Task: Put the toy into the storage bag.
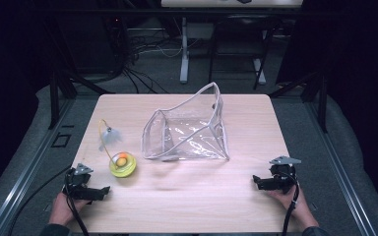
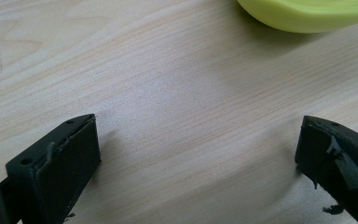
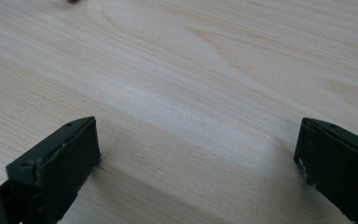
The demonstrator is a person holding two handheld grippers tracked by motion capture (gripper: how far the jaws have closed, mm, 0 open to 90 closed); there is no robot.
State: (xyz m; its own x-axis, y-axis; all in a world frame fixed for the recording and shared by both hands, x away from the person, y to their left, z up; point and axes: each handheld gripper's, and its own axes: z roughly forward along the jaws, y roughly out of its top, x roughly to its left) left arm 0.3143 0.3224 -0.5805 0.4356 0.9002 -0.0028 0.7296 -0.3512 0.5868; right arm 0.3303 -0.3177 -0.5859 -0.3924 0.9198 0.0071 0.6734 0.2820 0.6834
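A clear plastic zip pouch [image 1: 187,132] with a pale trim stands open in the middle of the wooden table [image 1: 187,201]. A lime-green round toy [image 1: 122,165] with an orange ball in it lies left of the pouch, and a thin yellow wire with a small white piece [image 1: 109,132] rises from it. My left gripper [image 1: 103,191] rests near the table's front left corner, open, just below the green toy [image 2: 307,14]. My right gripper [image 1: 257,183] lies at the front right, open, with bare wood between its jaws.
Beyond the far edge of the table are metal stand legs [image 1: 184,59] and loose cables [image 1: 138,73] on a dark floor. Dark frame rails [image 1: 29,162] run along both sides of the table.
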